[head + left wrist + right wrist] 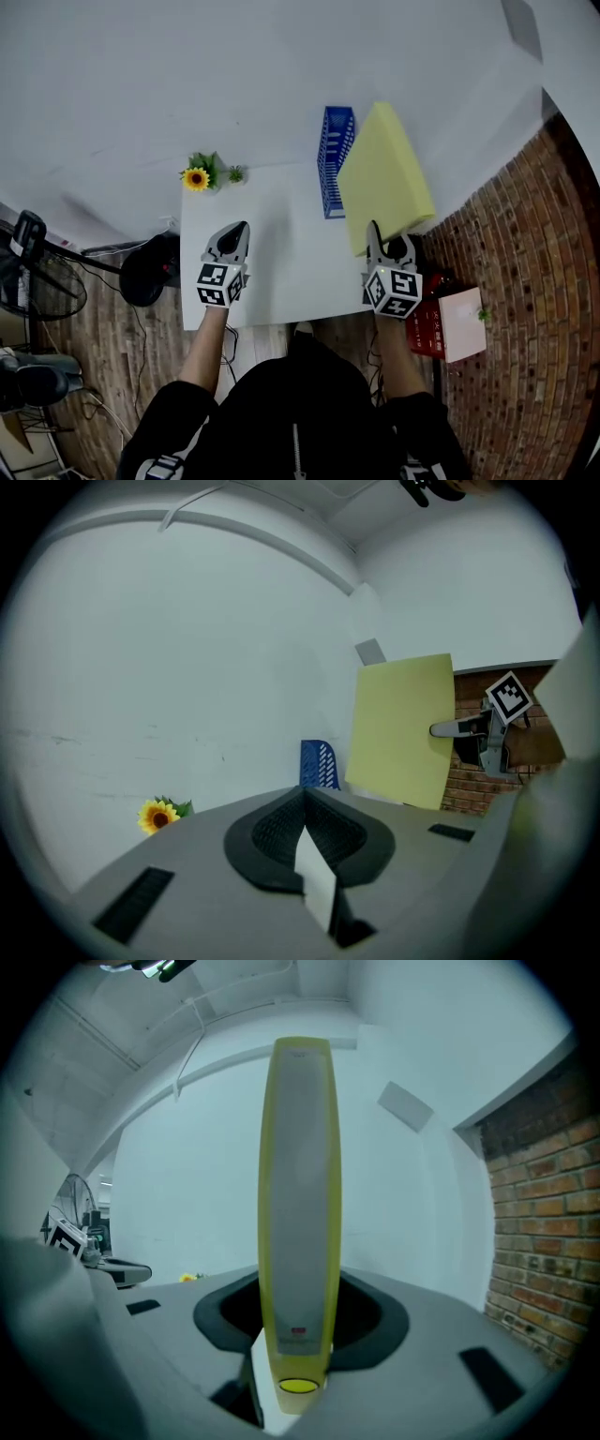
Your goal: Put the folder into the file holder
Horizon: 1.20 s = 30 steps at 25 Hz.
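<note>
My right gripper (391,240) is shut on the lower edge of a yellow folder (384,178), which stands upright over the right end of the white table (281,262). The right gripper view shows the folder's spine (298,1185) rising edge-on from between the pads. The blue slotted file holder (335,159) stands at the back of the table, just left of the folder; it also shows in the left gripper view (319,764). My left gripper (239,231) hovers over the table's left part, shut and holding nothing (305,803). That view shows the folder (403,728) to its right.
A sunflower decoration (196,178) sits at the table's back left corner. A brick wall (534,281) runs along the right. A red box (427,328) and a pale box (464,323) lie on the floor at the right. A fan (37,281) and a black round object (150,267) stand on the left.
</note>
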Available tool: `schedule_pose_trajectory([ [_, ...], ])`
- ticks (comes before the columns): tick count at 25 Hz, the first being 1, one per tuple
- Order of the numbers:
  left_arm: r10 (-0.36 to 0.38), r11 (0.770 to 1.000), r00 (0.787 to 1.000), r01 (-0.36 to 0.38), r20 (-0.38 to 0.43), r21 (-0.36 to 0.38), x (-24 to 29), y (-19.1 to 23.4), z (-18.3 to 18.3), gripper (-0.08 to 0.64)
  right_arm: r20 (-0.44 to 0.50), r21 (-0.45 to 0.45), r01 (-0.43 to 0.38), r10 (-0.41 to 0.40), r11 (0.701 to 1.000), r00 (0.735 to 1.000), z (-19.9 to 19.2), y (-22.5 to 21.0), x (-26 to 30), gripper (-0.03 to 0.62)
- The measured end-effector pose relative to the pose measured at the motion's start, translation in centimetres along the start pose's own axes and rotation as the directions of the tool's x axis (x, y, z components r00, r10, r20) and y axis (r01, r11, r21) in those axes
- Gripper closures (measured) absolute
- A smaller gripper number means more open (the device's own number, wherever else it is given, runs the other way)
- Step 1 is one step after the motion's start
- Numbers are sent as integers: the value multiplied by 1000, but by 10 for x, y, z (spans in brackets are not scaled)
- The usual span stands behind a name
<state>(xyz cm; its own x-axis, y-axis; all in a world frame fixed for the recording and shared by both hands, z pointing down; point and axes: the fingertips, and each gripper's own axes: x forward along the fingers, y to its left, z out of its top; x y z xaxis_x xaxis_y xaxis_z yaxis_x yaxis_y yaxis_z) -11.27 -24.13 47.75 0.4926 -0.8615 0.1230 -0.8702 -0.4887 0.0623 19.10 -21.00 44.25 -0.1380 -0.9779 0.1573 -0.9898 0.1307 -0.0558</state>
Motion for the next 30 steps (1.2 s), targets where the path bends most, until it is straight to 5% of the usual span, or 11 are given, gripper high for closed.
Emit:
schedule_pose_trajectory([
  [16,75,997,997,-75,-24,9,51,28,-5,537,16,2,-36,36,999,999,15,-28,93,417],
  [30,68,998,997,-68,-49,-10,62,64,-17,537,20,-3,23,-23,1000,1000,14,-18,132,417],
])
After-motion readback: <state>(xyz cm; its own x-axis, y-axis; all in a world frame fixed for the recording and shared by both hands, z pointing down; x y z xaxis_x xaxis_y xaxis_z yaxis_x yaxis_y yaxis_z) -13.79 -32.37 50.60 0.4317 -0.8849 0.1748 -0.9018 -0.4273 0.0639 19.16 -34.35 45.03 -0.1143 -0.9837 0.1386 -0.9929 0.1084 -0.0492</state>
